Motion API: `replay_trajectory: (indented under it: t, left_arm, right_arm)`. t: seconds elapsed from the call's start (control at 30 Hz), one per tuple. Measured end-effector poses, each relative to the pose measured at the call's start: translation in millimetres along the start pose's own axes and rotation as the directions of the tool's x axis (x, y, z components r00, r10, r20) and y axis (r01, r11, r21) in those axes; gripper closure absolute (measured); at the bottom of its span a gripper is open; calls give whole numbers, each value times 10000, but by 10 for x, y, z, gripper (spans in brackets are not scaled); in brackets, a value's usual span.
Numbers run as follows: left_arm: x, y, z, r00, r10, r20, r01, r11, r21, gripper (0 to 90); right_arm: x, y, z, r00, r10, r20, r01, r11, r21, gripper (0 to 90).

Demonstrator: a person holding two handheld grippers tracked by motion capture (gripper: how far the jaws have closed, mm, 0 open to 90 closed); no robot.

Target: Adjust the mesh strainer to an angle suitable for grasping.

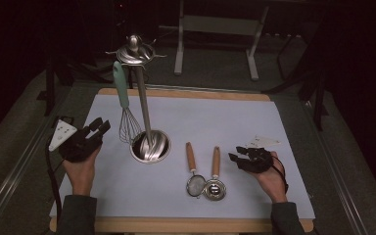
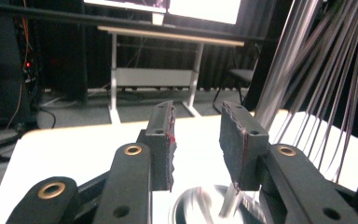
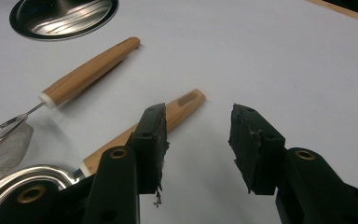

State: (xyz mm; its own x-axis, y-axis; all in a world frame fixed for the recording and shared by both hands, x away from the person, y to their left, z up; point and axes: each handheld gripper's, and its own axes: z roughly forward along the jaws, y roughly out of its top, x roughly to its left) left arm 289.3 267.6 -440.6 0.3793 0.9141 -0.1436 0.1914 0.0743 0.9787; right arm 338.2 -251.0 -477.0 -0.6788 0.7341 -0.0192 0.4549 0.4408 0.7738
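A steel utensil stand (image 1: 150, 145) with a round base and a tall pole stands left of centre on the white mat (image 1: 235, 122). A whisk (image 1: 122, 93) with a teal handle hangs from a hook at its top. My left gripper (image 1: 100, 128) sits just left of the whisk wires, open and holding nothing. In the left gripper view its jaws (image 2: 198, 144) stand apart, with the whisk wires (image 2: 326, 84) blurred at the right. A small strainer (image 1: 193, 171) and a steel scoop (image 1: 215, 176), both wooden-handled, lie side by side. My right gripper (image 1: 235, 155) is open beside the scoop, its jaws (image 3: 198, 144) apart over bare mat.
The mat lies on a wooden table (image 1: 186, 225) with a metal rail along the left side. A white table frame (image 1: 215, 24) stands behind in the dark. The stand's base (image 3: 63, 16) appears at the top left of the right gripper view.
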Motion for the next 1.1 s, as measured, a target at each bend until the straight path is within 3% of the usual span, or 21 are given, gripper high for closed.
replay_trajectory:
  t: [0.17, 0.47, 0.8, 0.87, 1.1]
  left_arm:
    - [8, -213, -41, 9998, -9, -187, 19, 9987, 510, 651]
    - [62, -659, -79, 9982, -497, -344, 539, 9892, 1361, 641]
    - [141, -854, -60, 9942, -692, -829, 832, 9800, 1808, 633]
    - [154, -886, -51, 9911, -773, -1086, 958, 9796, 1765, 633]
    - [148, -931, 9, 9921, -665, -1065, 877, 9740, 2089, 630]
  right_arm:
    - [43, 22, 21, 9999, -149, -76, 149, 9999, 61, 542]
    - [128, 61, 52, 9996, -230, -193, 234, 9995, 213, 526]
    - [228, 85, 136, 9987, -228, -457, 255, 9978, 608, 508]
    - [255, 95, 160, 9987, -182, -471, 215, 9974, 693, 502]
    - [365, 197, 226, 9983, -106, -576, 158, 9957, 910, 457]
